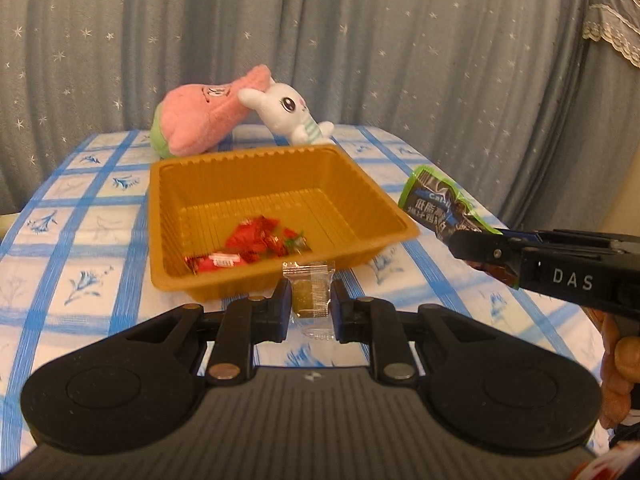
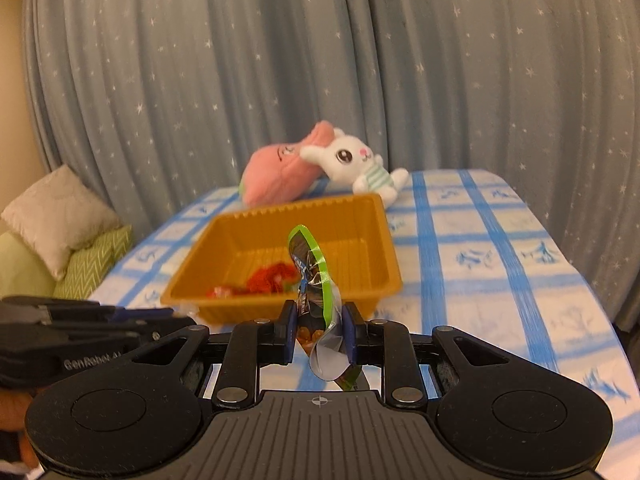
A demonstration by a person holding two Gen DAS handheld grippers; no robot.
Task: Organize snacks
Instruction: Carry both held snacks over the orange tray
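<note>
An orange plastic tray (image 1: pixel 192 184) (image 2: pixel 384 248) sits mid-table with several red-wrapped candies (image 1: pixel 256 240) (image 2: pixel 272 276) inside. My left gripper (image 1: pixel 310 300) is shut on a small clear packet with a yellow-brown sweet (image 1: pixel 310 292), held just in front of the tray's near rim. My right gripper (image 2: pixel 322 332) is shut on a dark green-edged snack pouch (image 2: pixel 312 272), held near the tray's front right corner. In the left wrist view the pouch (image 1: pixel 436 204) and the right gripper (image 1: pixel 476 246) show at the right. The left gripper (image 2: pixel 176 320) shows at the left of the right wrist view.
A pink plush (image 1: pixel 200 116) (image 2: pixel 276 172) and a white bunny plush (image 1: pixel 288 112) (image 2: pixel 360 160) lie behind the tray. The table has a blue-checked cloth (image 1: pixel 80 240) (image 2: pixel 500 260). Grey star curtains hang behind. Cushions (image 2: pixel 60 208) lie left of the table.
</note>
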